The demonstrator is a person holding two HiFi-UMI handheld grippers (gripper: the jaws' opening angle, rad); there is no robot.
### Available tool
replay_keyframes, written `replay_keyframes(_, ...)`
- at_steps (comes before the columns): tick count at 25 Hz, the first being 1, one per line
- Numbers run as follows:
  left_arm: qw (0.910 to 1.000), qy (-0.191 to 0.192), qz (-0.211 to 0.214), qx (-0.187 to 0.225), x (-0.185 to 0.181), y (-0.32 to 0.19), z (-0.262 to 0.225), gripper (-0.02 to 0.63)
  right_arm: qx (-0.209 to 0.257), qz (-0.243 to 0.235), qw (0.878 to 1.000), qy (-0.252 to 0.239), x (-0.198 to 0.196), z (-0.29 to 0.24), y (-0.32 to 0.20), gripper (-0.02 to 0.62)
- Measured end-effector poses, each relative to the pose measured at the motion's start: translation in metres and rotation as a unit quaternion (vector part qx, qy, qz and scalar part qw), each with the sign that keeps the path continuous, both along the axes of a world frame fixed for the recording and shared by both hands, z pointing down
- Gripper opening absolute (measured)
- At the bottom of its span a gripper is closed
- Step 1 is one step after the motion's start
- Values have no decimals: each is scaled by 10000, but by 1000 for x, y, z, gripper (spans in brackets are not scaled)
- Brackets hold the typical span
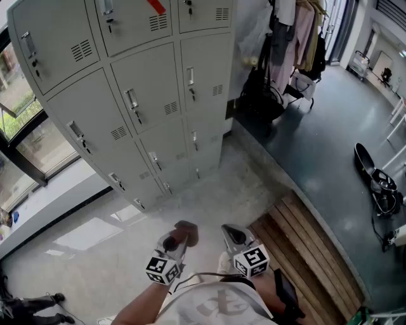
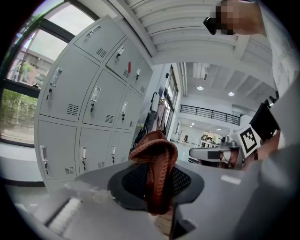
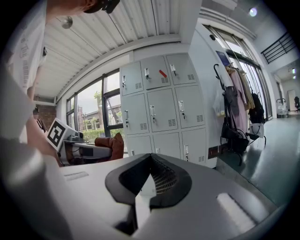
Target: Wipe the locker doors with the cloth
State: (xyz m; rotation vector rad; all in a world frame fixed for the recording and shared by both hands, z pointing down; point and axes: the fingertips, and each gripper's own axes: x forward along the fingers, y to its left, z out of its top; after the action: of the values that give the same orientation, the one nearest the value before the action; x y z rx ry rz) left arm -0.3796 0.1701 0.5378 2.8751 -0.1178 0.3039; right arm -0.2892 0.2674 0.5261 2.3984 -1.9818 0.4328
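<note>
– Checking the left gripper (image 1: 180, 236): what do its jaws hold?
– They are clamped on the cloth (image 2: 154, 171), a rust-brown knitted piece. It is pinched at its middle and bunches into a loop above the pads. The gripper is held low, close to the person's body, well apart from the lockers (image 1: 139, 95).
– State of the right gripper (image 3: 148, 183)?
– Jaws together, nothing between them. It sits just right of the left gripper at about the same height, likewise well short of the doors.
– Location of the work surface?
– The grey lockers stand at the far left, three columns wide. Each door carries a handle, a lock and a vent slot. A red tag (image 1: 156, 6) shows on a top-row door. Pale concrete floor (image 1: 209, 197) lies between the grippers and the locker base.
– Other items nearby?
– A window (image 1: 16, 108) adjoins the lockers on the left. To their right, garments on a rack (image 1: 295, 32) hang above a black bag (image 1: 260, 98), near the right-hand column of doors. A wooden slatted bench (image 1: 311, 254) runs along the near right, beside the person. Further right, dark items of uncertain kind lie on the dark floor (image 1: 323, 139).
</note>
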Motion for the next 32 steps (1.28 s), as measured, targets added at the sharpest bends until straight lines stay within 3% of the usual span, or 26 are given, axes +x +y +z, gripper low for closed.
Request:
replay_keyframes(4,9999,106,-80,-4,53,7,-5,87,79,-83,9999,25,46,0,-2,8)
replay_keyframes(10,9998,10,-198,52,99,20,-8,87,150,-284,9994,-152,87,1,0,8)
replay_keyframes(18,9958,-188,-881,182,107,-8,-8,88,218,-701,9968,-318,119,-1,-30,8)
replay_keyframes(23,9927,-111,-1189,193,112,-44,-14,89,170,-774,9966,-232,136,-5,-60,8)
replay_keyframes(32,9926,209,-1184,188,146,-129,-22,89,177,-612,9976,267,178,-34,-128,8)
